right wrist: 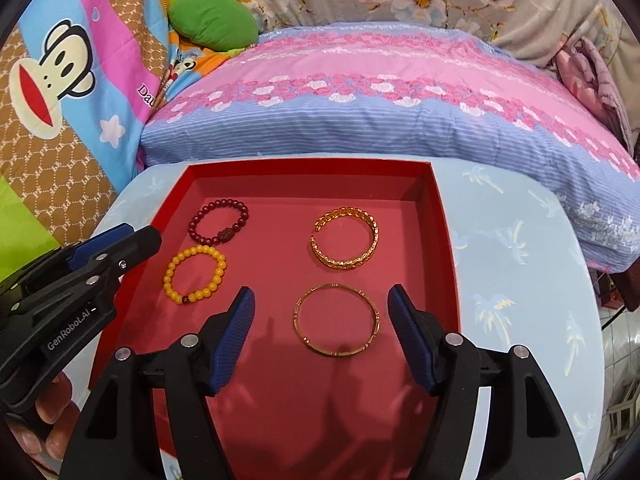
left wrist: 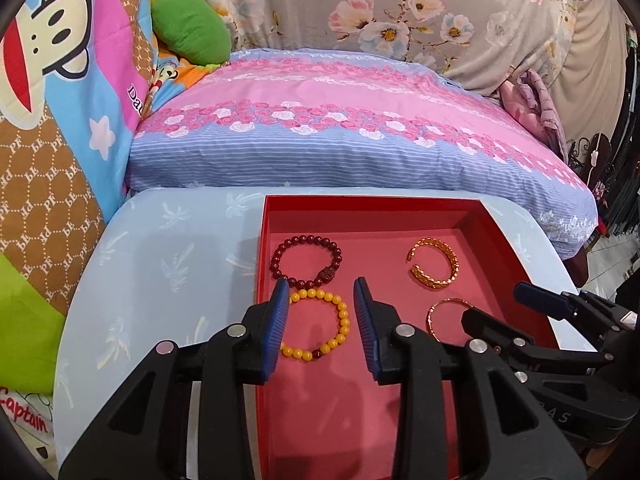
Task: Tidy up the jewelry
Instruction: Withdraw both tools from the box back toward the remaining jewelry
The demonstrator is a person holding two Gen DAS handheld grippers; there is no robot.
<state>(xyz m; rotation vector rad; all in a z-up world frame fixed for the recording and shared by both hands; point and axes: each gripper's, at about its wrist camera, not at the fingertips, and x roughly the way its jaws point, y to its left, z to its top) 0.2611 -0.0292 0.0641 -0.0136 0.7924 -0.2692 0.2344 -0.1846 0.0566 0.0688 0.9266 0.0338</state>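
Note:
A red tray sits on a light blue table. In it lie a dark red bead bracelet, a yellow bead bracelet, a wide gold cuff and a thin gold bangle. My left gripper is open and empty, hovering over the yellow bracelet. My right gripper is open and empty, hovering over the thin bangle. Each gripper also shows at the edge of the other's view.
The light blue table has palm prints and rounded corners. A pink and blue pillow lies behind it. Cartoon bedding and a green cushion are at the left.

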